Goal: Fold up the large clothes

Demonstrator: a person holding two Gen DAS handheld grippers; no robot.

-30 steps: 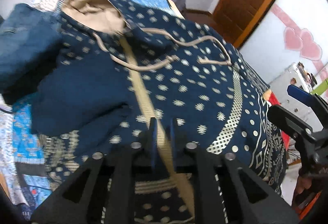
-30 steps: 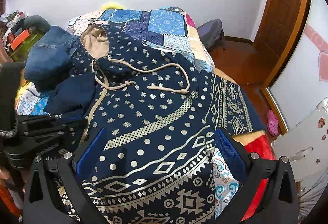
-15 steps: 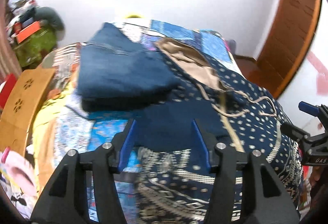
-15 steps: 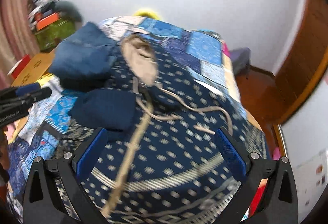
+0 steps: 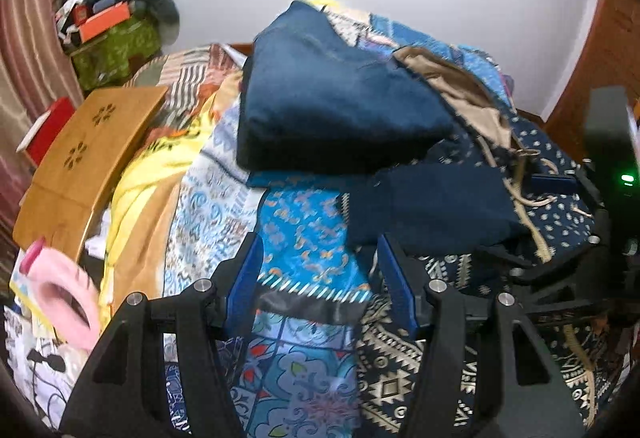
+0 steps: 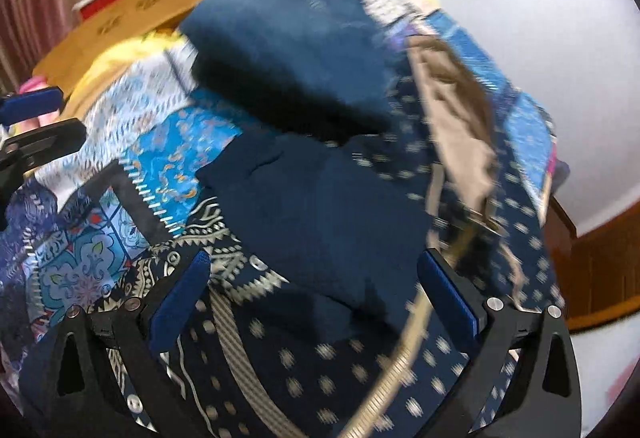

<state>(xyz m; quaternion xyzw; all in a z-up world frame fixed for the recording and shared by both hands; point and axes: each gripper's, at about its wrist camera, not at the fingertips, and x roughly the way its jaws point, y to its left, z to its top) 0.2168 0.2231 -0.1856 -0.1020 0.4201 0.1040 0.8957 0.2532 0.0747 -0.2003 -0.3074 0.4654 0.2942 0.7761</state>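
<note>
A large navy hooded garment with beige dots, patterned bands and a tan hood lining lies spread on the bed; it also shows in the left wrist view. A plain navy sleeve part is folded over it. My left gripper is open and empty, above the blue patchwork bedspread at the garment's left edge. My right gripper is open and empty, just above the garment's front. The right gripper also shows at the right of the left wrist view.
A folded blue garment lies on the bed beyond the sleeve. A wooden lap table and yellow cloth are at the left. A pink item lies near left. A wooden door is at the right.
The left gripper was shut on the garment's front a second ago; it has let go, opened and swung left. The right gripper has swung left and down towards the garment.
</note>
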